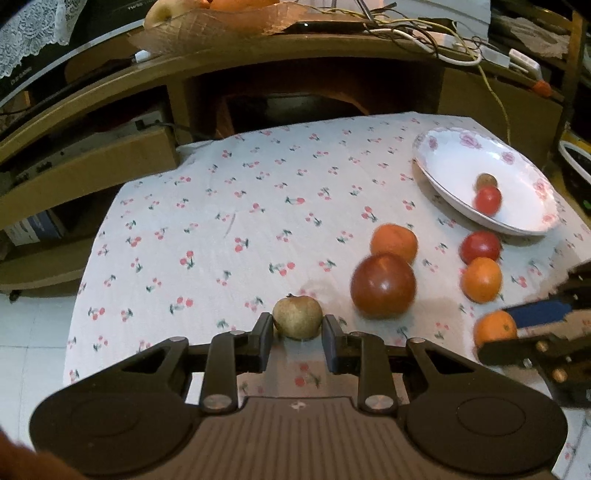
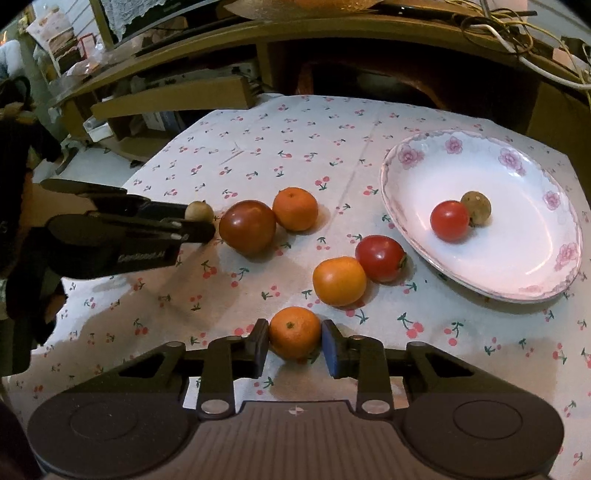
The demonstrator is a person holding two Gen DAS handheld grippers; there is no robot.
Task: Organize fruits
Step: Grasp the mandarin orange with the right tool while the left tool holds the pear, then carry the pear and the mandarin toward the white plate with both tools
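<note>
Bare cloth (image 2: 295, 122) left of rimmed plate (image 2: 406, 229)

A cherry-print tablecloth (image 2: 258, 140) spreads beneath and ahead of the claw. Far beyond it stands a wooden desk (image 1: 295, 55), with tangled cables (image 1: 443, 37) at its upper right and a lace cloth (image 1: 29, 33) far left.

Left hand-held gripper (image 1: 297, 334) at lower centre, pads closed on a small brownish fruit (image 1: 297, 316). Right of it, a dark red tomato (image 1: 383, 285) touching an orange fruit (image 1: 393, 242). Floral plate (image 1: 447, 158) upper right holds two small fruits.
</note>
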